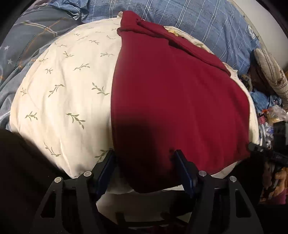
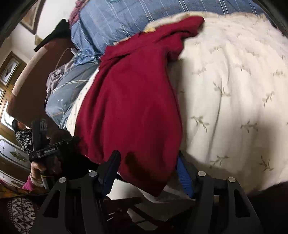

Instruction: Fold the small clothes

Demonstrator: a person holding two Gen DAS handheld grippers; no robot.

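A dark red garment (image 1: 171, 93) lies spread flat on a cream leaf-print cushion (image 1: 63, 86); its far end is folded over into a narrow band. My left gripper (image 1: 144, 153) stands open over the garment's near left corner, with the cloth's edge between its blue pads. In the right wrist view the same red garment (image 2: 129, 108) runs away from me, rumpled at its far end. My right gripper (image 2: 147, 154) is open astride the near corner there. A hand in a pink sleeve holds the left gripper's body (image 2: 39, 144). The right gripper's body (image 1: 262, 151) shows at the garment's right edge.
Blue plaid bedding (image 1: 180, 16) lies behind the cushion and a grey star-print quilt (image 1: 27, 45) to its left. Mixed clutter (image 1: 270, 111) is piled at the right. A brown headboard (image 2: 27, 86) and a white charger cable (image 2: 72, 51) sit beyond the bed.
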